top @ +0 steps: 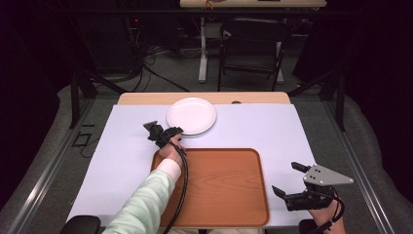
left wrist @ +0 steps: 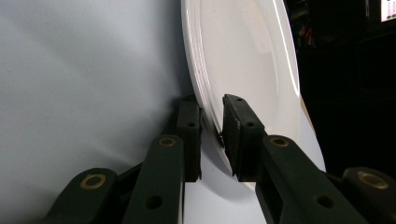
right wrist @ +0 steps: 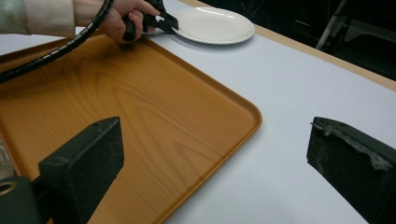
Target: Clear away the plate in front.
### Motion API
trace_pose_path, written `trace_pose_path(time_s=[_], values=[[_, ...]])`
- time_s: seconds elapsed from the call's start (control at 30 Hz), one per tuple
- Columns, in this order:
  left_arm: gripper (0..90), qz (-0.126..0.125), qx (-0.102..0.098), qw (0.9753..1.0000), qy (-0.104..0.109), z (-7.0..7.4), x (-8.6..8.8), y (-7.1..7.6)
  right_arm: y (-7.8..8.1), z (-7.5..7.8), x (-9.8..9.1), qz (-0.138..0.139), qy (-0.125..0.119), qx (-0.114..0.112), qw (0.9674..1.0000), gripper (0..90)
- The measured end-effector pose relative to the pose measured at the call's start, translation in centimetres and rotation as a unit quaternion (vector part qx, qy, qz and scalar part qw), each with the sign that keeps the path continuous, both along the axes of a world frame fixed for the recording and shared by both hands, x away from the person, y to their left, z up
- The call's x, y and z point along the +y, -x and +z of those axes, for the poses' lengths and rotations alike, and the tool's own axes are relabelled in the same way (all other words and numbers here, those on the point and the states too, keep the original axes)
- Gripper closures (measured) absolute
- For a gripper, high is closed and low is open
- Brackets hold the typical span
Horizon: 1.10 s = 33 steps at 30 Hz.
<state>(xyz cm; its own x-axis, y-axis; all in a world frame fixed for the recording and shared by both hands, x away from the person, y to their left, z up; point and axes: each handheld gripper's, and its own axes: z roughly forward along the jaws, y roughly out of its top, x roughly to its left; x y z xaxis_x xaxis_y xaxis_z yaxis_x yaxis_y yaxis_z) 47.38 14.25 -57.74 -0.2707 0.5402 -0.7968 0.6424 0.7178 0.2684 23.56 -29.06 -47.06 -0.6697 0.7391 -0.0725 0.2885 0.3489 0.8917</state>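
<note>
The left gripper (left wrist: 211, 135) is pinching the white plate (left wrist: 243, 60) at its near rim, fingers (left wrist: 189, 135) nearly shut. Before lifting, it should be squeezing firmly, keeping the plate level. The right gripper (top: 291, 180) is idling wide open, empty, beside the tray (top: 229, 195).

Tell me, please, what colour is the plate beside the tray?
The plate is plain white, with no pattern; the left gripper view shows it best.
</note>
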Motion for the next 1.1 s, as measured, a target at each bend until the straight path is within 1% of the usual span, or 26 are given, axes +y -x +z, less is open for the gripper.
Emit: trace_pose_path(time_s=[0.2, 0.27, 0.33, 0.37, 0.43, 0.47, 0.5, 0.53, 0.67, 0.73, 0.8, 0.9, 1.0, 1.03, 1.07, 1.1], values=[[78.4, -0.008, -0.005, 0.9999, 0.01, -0.2, 0.4, -0.1, 0.0, 0.0, 0.1, -0.002, 0.003, 0.001, 1.0, 4.5], [78.5, -0.009, -0.007, 0.9999, 0.009, -0.2, 0.4, -0.1, -0.1, 0.0, 0.1, -0.003, 0.004, 0.001, 1.0, 4.6], [78.5, -0.011, -0.011, 0.9999, 0.007, -0.2, 0.4, 0.0, 0.0, 0.0, 0.1, -0.003, 0.003, 0.001, 1.0, 4.6], [78.6, -0.012, -0.017, 0.9998, 0.001, -0.2, 0.3, 0.0, 0.0, 0.0, 0.1, -0.003, 0.003, 0.001, 1.0, 4.6], [78.9, -0.016, -0.017, 0.9997, -0.001, -0.1, 0.4, 0.0, 0.0, 0.0, 0.1, -0.003, 0.003, 0.001, 1.0, 4.7], [78.9, -0.019, -0.019, 0.9996, -0.006, 0.0, 0.4, 0.0, 0.0, 0.0, 0.1, -0.003, 0.003, 0.001, 1.0, 4.7], [79.7, -0.019, -0.027, 0.9994, -0.011, 0.3, 0.3, -0.1, -0.1, 0.0, 0.1, -0.003, 0.003, 0.001, 1.0, 4.7], [80.2, -0.019, -0.027, 0.9994, -0.011, 0.3, 0.3, -0.1, 0.0, 0.0, 0.0, -0.003, 0.004, 0.001, 1.0, 4.8], [82.3, -0.031, -0.046, 0.9977, -0.038, 1.1, 0.1, -0.2, -0.1, 0.0, 0.0, -0.003, 0.004, 0.002, 1.0, 4.8], [83.6, -0.036, -0.059, 0.9963, -0.051, 1.5, -0.1, -0.3, -0.1, 0.0, 0.0, -0.004, 0.004, 0.001, 1.0, 4.9], [84.1, -0.05, -0.072, 0.994, -0.067, 2.1, -0.2, -0.4, -0.1, 0.0, 0.0, -0.003, 0.004, 0.001, 1.0, 4.9], [84.7, -0.054, -0.076, 0.9935, -0.065, 2.3, -0.2, -0.4, -0.1, 0.0, 0.0, -0.004, 0.004, 0.001, 1.0, 4.9], [86.3, -0.064, -0.083, 0.9925, -0.061, 2.6, -0.1, -0.7, -0.1, 0.0, 0.0, -0.004, 0.004, 0.002, 1.0, 5.1], [86.3, -0.069, -0.087, 0.9918, -0.062, 2.7, -0.1, -0.8, -0.1, 0.0, 0.0, -0.004, 0.004, 0.002, 1.0, 5.1], [86.6, -0.072, -0.088, 0.9919, -0.057, 2.9, 0.0, -0.9, -0.1, 0.0, 0.0, -0.005, 0.005, 0.001, 1.0, 5.3], [86.9, -0.076, -0.09, 0.9912, -0.061, 3.0, 0.0, -1.0, -0.1, 0.0, 0.0, -0.005, 0.005, 0.001, 1.0, 5.3]])
